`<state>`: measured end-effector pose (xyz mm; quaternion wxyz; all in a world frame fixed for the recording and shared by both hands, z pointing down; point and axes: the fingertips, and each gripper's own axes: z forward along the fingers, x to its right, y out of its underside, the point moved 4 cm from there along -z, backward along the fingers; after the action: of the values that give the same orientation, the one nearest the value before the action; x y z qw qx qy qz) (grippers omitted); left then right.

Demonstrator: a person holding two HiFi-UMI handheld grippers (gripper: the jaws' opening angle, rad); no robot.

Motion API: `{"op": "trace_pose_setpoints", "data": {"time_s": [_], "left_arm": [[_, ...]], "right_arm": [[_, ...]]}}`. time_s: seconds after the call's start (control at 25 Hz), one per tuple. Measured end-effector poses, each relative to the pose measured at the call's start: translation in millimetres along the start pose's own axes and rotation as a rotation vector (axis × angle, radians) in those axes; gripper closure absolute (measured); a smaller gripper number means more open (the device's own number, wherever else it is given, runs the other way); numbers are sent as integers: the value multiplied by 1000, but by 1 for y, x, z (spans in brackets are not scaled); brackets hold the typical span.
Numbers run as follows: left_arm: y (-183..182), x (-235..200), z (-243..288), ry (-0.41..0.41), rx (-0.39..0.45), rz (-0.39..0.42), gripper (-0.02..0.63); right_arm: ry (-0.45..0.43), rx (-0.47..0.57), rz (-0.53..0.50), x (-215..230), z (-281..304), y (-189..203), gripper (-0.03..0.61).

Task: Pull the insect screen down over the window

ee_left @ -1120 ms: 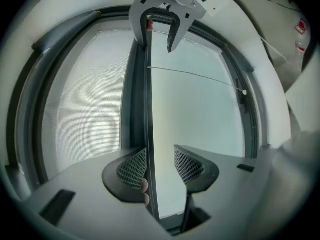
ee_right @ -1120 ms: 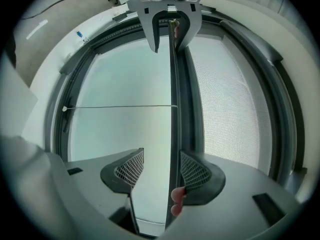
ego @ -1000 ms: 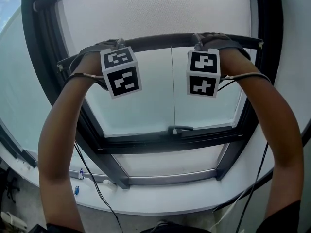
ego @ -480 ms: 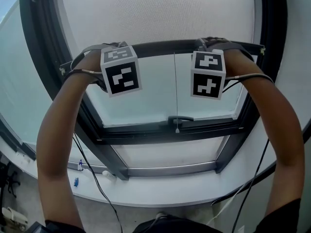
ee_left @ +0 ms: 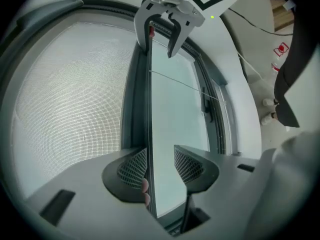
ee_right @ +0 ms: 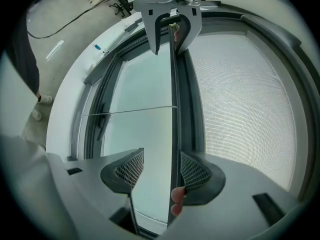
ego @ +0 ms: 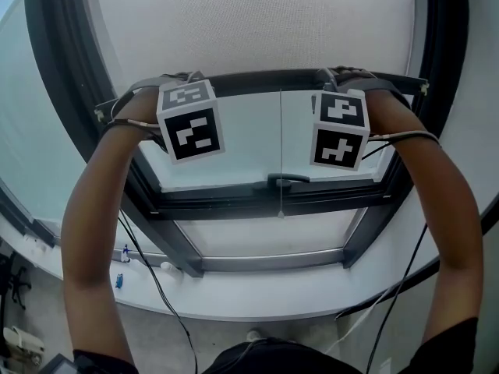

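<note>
Head view: L gripper (ego: 184, 84) & R gripper (ego: 337, 80) sit hooked over the screen's bottom bar (ego: 265, 82). Mesh (ego: 257, 22) above the bar, bare glass below it down to the window handle (ego: 287, 180). The screen covers the top part only, so the step looks like mid-pull. Next needs an even downward pull w/ both sides, bar kept level.

L gripper view: jaws wide, straddling the bar, which lies close against one pad, not clamped.

R gripper view: same, jaws wide.

No containers in sight.
</note>
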<state>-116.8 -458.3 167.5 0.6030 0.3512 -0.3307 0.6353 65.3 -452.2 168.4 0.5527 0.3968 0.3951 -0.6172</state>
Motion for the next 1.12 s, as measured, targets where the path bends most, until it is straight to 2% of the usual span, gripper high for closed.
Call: {"op": "trace_pose_setpoints", "data": {"time_s": [0.12,0.32,0.44,0.6,0.88,1.12], "left_arm": [[-1,8,5,19,9,-4,448],[-1,44,30,99,10,3,449],[-1,55,39,96,11,2,448],[-2,57,41,85,18,-9,449],[-3,62,46,82,17,-22,448],[-3,71,53,102,20,-20,448]], "right_arm": [[-24,5,9,-9,4,0,350],[-119,2,3,-47,21,-1,351],[-114,-8,-1,-60,28,-2,351],[-106,13,43,-61,30,-2,350],[-97,21,58,-67,34,-1,350],[-101,5,36,-79,39,-1,351]]}}
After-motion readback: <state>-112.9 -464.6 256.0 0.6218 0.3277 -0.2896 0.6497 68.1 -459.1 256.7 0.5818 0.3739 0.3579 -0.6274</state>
